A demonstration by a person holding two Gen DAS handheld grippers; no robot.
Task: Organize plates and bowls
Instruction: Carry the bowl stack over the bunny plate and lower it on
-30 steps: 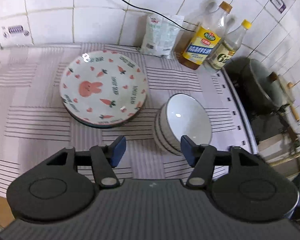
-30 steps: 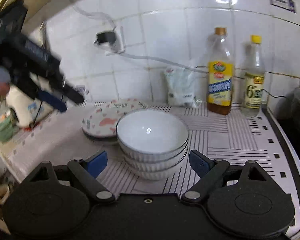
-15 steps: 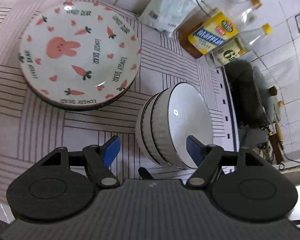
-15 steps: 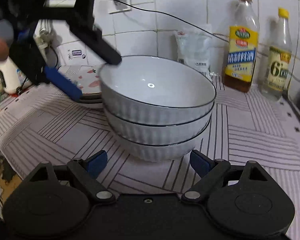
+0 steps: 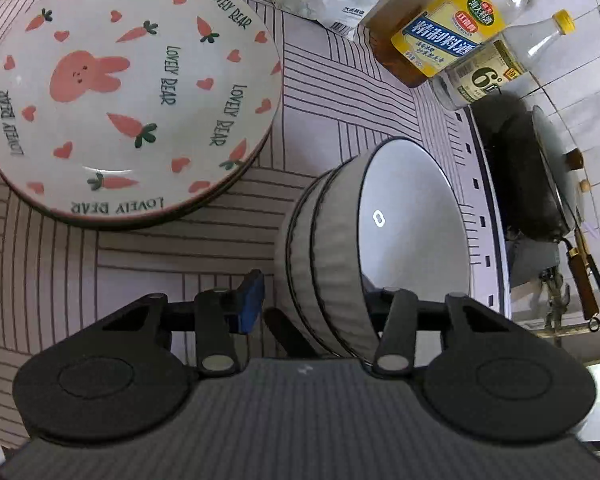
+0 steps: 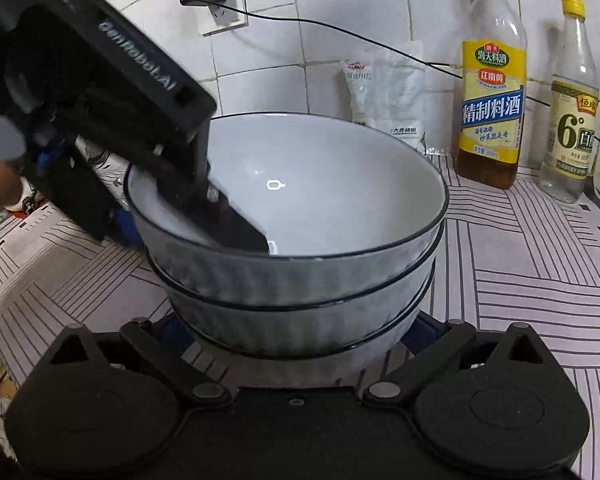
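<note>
We're mid-task, judging by the layout. The bowl stack (image 6: 300, 264) sits on the striped worktop (image 6: 532, 280), near the plate stack (image 5: 128, 92) with the rabbit print — both already nested.

Left tongs (image 5: 312, 300) straddle the top bowl's rim, one finger inside, one outside, jaws closing; contact isn't clear yet.

Right tongs (image 6: 300, 332) sit low at the stack's base, jaws opening wide around it, no pinch visible.

Nothing lifted. Probably left to do: grip the bowls and move them to wherever they belong — we can't see the destination.
</note>
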